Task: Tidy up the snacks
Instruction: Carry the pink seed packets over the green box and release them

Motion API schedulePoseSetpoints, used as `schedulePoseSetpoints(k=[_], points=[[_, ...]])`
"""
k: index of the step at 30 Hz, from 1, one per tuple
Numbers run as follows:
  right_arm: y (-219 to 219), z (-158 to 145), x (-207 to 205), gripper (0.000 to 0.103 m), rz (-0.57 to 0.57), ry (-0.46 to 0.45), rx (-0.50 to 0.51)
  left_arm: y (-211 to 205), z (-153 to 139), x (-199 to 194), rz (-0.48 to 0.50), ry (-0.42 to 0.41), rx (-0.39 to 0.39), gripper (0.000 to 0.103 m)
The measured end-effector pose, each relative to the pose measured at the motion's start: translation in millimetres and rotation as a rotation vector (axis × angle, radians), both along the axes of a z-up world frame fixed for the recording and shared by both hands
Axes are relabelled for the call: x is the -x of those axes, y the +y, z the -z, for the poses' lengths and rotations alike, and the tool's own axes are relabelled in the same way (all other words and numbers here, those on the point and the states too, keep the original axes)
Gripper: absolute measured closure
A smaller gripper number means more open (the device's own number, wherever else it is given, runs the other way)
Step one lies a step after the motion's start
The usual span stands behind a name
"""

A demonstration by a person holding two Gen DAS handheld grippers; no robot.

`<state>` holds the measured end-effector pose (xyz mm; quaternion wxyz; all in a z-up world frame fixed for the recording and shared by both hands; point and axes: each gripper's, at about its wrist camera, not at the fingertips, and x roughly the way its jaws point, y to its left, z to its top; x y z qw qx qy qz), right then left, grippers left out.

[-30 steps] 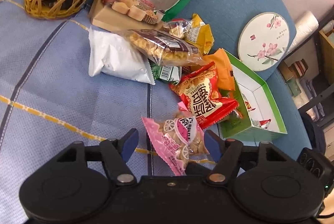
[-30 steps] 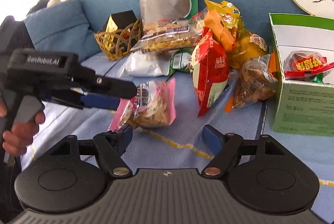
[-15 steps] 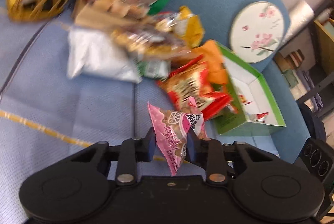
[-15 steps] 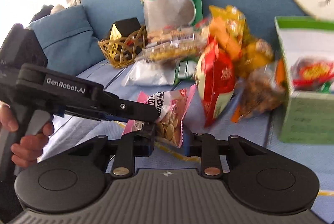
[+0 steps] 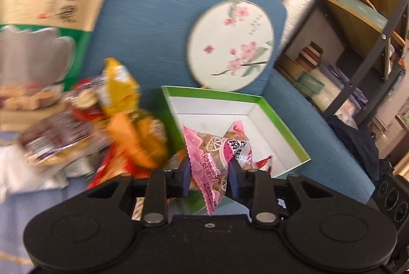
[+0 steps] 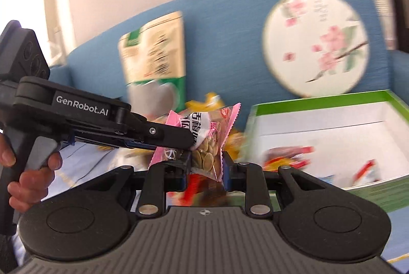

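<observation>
Both the left gripper (image 5: pixel 209 178) and the right gripper (image 6: pixel 206 166) are clamped on the pink seed packet (image 5: pixel 217 156), which is lifted just beside the green box (image 5: pixel 281 118), probably so that it hangs steady before going in.

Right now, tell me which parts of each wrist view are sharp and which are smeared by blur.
Left wrist view: the pink snack packet and the left gripper are sharp; the snack pile on the left is heavily smeared. Right wrist view: the right gripper and the packet are crisp; the round fan and the green box are motion-blurred, and the upper left corner is washed out.
</observation>
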<state>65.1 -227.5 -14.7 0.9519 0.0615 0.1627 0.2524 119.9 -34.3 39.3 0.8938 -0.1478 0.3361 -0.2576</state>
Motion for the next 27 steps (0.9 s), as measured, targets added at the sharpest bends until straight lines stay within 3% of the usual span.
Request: schedulePoseSetpoints(k=[10, 19, 20, 21, 22, 23, 24, 25, 27], points=[[-41, 3, -20, 0.059, 0.198, 0.029, -0.009, -56, 11, -42, 0.087, -0.006, 0.006, 0.075], [-54, 18, -39, 0.059, 0.310, 0.078, 0.032, -84, 25, -59, 0.098, 0.003, -0.047, 0.075], [-53, 19, -40, 0.059, 0.326, 0.080, 0.048, -86, 27, -59, 0.100, 0.000, -0.068, 0.071], [-52, 22, -42, 0.054, 0.343, 0.083, 0.069, -88, 29, -57, 0.097, -0.012, -0.091, 0.042], [-51, 24, -45, 0.048, 0.353, 0.087, 0.088, -88, 30, -54, 0.092, -0.025, -0.111, 0.000], [-49, 25, -46, 0.039, 0.363, 0.095, 0.111, -87, 29, -48, 0.074, -0.045, -0.122, 0.000], [-47, 26, -46, 0.016, 0.369, 0.097, 0.131, -83, 27, -41, 0.051, -0.070, -0.123, 0.000], [-46, 25, -44, 0.005, 0.369, 0.084, 0.143, -78, 24, -34, 0.035, -0.091, -0.120, 0.000], [-44, 18, -35, 0.002, 0.374, 0.026, 0.152, -66, 16, -21, 0.009, -0.110, -0.118, 0.000]])
